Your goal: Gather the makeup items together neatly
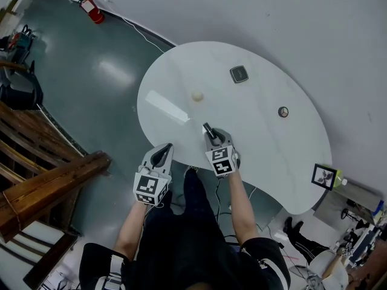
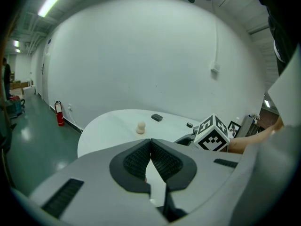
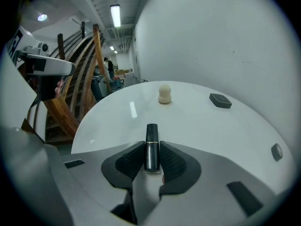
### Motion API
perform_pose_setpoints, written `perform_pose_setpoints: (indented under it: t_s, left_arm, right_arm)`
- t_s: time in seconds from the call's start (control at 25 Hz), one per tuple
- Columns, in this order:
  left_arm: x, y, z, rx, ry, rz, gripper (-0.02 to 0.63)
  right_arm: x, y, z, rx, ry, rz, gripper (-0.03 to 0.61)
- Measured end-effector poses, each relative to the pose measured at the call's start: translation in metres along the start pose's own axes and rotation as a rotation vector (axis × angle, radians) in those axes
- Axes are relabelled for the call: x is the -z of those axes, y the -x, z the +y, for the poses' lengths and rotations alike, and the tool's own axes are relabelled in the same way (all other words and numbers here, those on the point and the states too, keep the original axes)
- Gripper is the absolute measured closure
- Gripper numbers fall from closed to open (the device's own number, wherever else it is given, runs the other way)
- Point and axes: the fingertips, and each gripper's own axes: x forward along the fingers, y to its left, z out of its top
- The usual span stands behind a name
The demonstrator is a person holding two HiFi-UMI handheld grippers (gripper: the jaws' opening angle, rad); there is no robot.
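R gripper [image 3: 151, 149] clamped on black lipstick [image 3: 151, 134], low over near edge of white table [image 3: 211, 126]; L gripper [image 2: 150, 142] jaws together, empty. Risk: smooth round tube, pads on one end only, so it may pivot or slip out.

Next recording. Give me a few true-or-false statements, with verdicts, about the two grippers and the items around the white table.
1. The right gripper is closed on a black lipstick tube. True.
2. The left gripper holds the cream sponge. False: its jaws are together with nothing between them, and the sponge sits on the table.
3. The dark square compact, the sponge and the small round item lie apart from one another. True.
4. The red fire extinguisher stands on the table. False: it is on the floor by the wall.
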Motion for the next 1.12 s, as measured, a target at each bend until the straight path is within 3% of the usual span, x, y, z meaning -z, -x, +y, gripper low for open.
perform_pose_setpoints:
  t_s: [0.72, 1.12]
  left_arm:
    - [-0.012, -0.021, -0.026, 0.054, -0.022, -0.009, 0.597]
    - [-0.008, -0.024, -0.025, 0.02, -0.004, -0.01, 0.597]
  right_arm:
    - [0.007, 0.044, -0.034, 0.014, 0.014, -0.016, 0.465]
    - [-0.012, 0.051, -0.023, -0.056, 0.095, -0.063, 0.466]
